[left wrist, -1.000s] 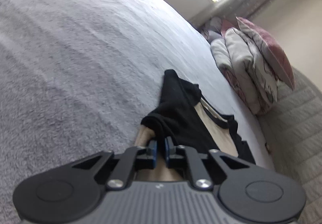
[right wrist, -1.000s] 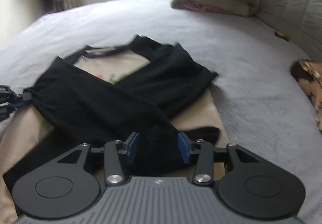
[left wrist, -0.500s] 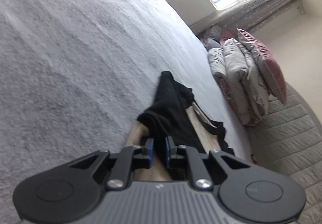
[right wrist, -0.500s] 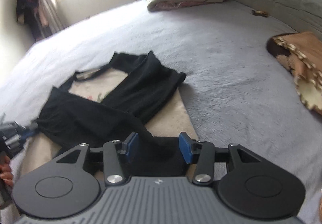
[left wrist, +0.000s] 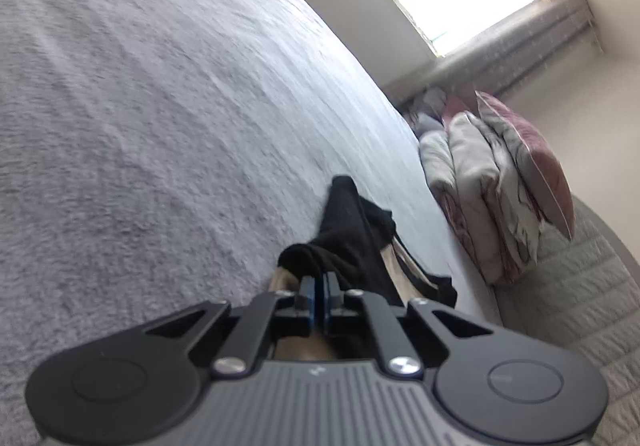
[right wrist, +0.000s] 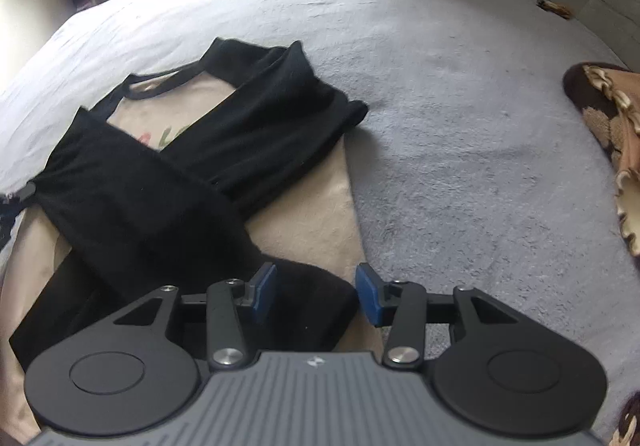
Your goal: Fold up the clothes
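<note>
Shirt (right wrist: 188, 173), beige body w/ black sleeves folded in crosswise over the front, lies flat on the grey bed (right wrist: 460, 97), collar twd the far end. Left tongs (left wrist: 319, 292) are down to a sliver of a gap, blue pads pinching a bunched black sleeve edge at the shirt's side; right tongs (right wrist: 316, 292) stand abt half open above the near black cuff, which sits betw the pads w/o being pressed. Folded quilts & a pink pillow (left wrist: 532, 161) are stacked at the bed's head, and a brown patterned cloth (right wrist: 608, 133) lies well apart from the shirt.
</note>
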Motion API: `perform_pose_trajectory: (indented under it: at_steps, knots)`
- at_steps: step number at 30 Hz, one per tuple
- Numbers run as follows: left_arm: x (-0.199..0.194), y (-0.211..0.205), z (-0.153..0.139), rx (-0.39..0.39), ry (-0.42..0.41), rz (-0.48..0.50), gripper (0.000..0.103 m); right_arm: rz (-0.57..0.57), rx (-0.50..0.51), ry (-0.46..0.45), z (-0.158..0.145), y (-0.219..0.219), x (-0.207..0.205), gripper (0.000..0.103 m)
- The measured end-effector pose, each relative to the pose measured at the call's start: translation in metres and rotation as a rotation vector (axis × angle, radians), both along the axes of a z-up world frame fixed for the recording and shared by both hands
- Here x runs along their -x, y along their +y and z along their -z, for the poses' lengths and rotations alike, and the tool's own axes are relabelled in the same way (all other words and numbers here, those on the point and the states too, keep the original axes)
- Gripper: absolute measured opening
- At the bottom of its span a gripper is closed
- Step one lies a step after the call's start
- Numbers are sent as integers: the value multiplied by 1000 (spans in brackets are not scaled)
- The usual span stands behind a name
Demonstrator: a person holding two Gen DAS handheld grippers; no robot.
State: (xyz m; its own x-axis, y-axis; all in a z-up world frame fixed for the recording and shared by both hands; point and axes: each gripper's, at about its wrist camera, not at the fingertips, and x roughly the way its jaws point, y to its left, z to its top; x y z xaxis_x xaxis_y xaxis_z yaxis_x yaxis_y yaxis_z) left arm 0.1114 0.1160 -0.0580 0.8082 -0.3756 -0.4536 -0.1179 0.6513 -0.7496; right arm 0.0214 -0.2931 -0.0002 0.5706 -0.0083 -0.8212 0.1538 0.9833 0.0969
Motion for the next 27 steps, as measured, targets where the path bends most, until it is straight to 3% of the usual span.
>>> perform_pose_trajectory:
  at_steps: [2, 6, 9, 16, 20, 25, 27]
  knots:
    - [2, 2, 1, 5, 1, -17, 4, -12, 36, 7, 2, 4, 0, 40]
    - [4, 1, 1, -5, 1, -25, 4, -14, 102, 9, 3, 10, 5, 17]
    - [8, 0, -3, -32, 12, -41, 4, -5, 112, 12, 3, 9, 9, 14]
    - [15, 0, -11, -77, 56, -56, 7, 32, 155, -53, -3, 14, 15, 18]
    - [16, 4, -27, -129, -1, -76, 26, 22, 126, -130, -9, 21, 17, 29]
    - [-3, -5, -35, -152, -103, 72, 31, 3, 47, -190, -5, 35, 11, 38]
    - [-8, -13, -29, -182, -100, 133, 33, -11, 44, -184, 1, 43, 7, 40]
